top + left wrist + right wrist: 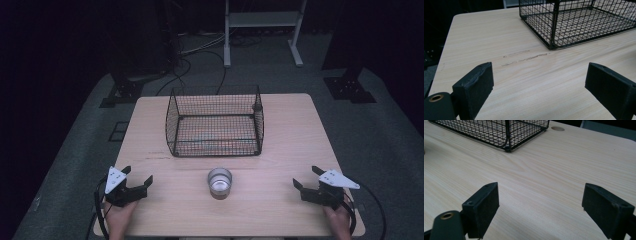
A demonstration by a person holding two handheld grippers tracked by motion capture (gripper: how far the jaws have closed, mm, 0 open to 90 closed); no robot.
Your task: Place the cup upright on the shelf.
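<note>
A black wire basket (215,122) stands at the middle of the light wooden table (290,135), and nothing is visible inside it. A small metal cup (220,182) sits in front of it, near the table's front edge. My left gripper (137,176) rests at the front left corner, open, with nothing between its jaws. At the front right corner my right gripper (306,177) is also open and holds nothing. In the left gripper view the basket's corner (552,46) lies ahead and to the right. The right gripper view has the basket (507,147) ahead at upper left.
Bare wood lies between each gripper and the cup. A scuff mark (524,58) crosses the table ahead of the left gripper. A round cable hole (557,128) is near the far edge. Beyond the table are cables, stand bases and a white frame (262,20) on the floor.
</note>
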